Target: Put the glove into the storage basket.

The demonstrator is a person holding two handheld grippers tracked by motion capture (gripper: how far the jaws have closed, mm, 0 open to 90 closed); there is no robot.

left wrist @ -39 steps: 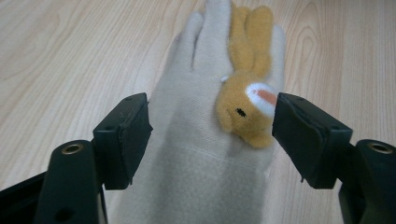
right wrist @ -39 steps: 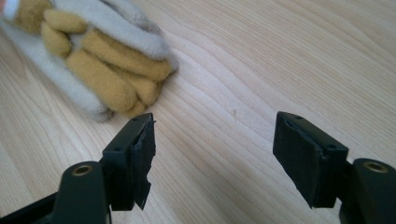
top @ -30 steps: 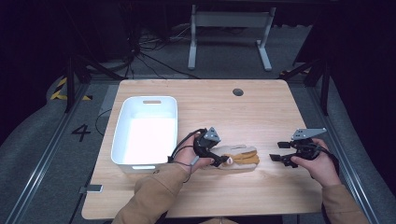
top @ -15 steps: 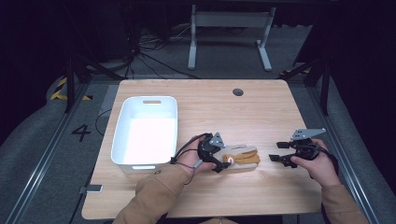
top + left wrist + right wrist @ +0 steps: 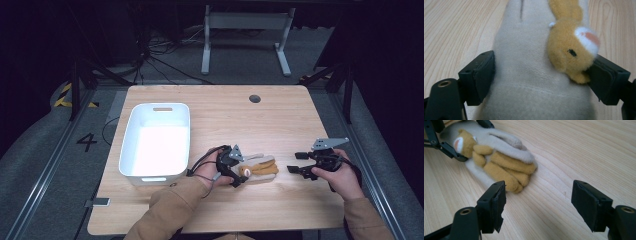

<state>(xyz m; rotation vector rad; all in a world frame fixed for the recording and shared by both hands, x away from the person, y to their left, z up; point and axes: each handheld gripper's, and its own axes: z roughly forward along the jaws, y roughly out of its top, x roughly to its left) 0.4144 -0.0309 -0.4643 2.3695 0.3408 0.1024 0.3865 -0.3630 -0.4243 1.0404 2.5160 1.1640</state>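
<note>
- High view: a painted "4" (image 5: 86,142) is the one readable mark, on the floor left of the table (image 5: 280,120).
- Plush toy (image 5: 257,169) lies on the wood, right of the white bin (image 5: 131,145).
- Left gripper (image 5: 234,170): jaws straddle the toy's head end, just been opening, pads against the fabric.
- Right gripper (image 5: 296,163): jaws apart, nothing between, near the toy.

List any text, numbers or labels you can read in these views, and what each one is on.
"4": painted in black on the grey floor left of the table.
No readable writing on the plush toy, the white bin or the table.
</note>
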